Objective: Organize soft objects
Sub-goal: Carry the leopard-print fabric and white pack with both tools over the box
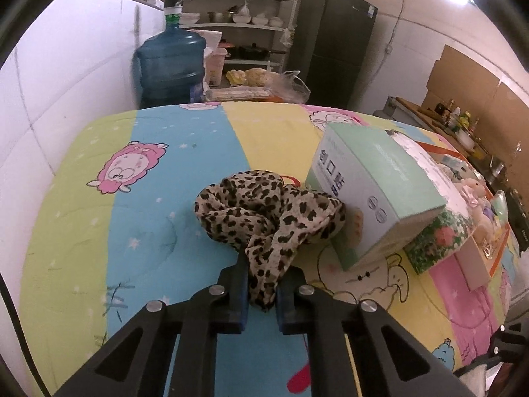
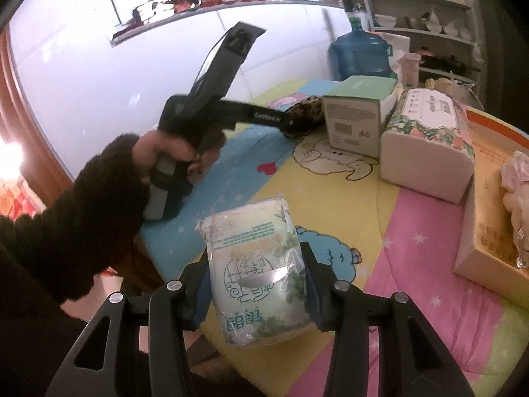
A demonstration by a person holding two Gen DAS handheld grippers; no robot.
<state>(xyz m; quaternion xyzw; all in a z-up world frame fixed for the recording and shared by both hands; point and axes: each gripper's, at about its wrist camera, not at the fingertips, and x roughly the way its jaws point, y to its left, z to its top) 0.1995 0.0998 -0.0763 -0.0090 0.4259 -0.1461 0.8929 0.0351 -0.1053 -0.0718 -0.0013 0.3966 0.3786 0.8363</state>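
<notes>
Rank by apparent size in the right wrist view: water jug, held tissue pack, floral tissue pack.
1. Held tissue pack, inflated by nearness to the camera.
2. Floral tissue pack.
3. Water jug, farthest away, so likely larger in reality.

Dim warm indoor light, bright glare upper right — fisheye-bent edges, dark vignette corners

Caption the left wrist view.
Left gripper pinching a leopard-print scarf beside a mint-green box on a cartoon blanket.
</notes>
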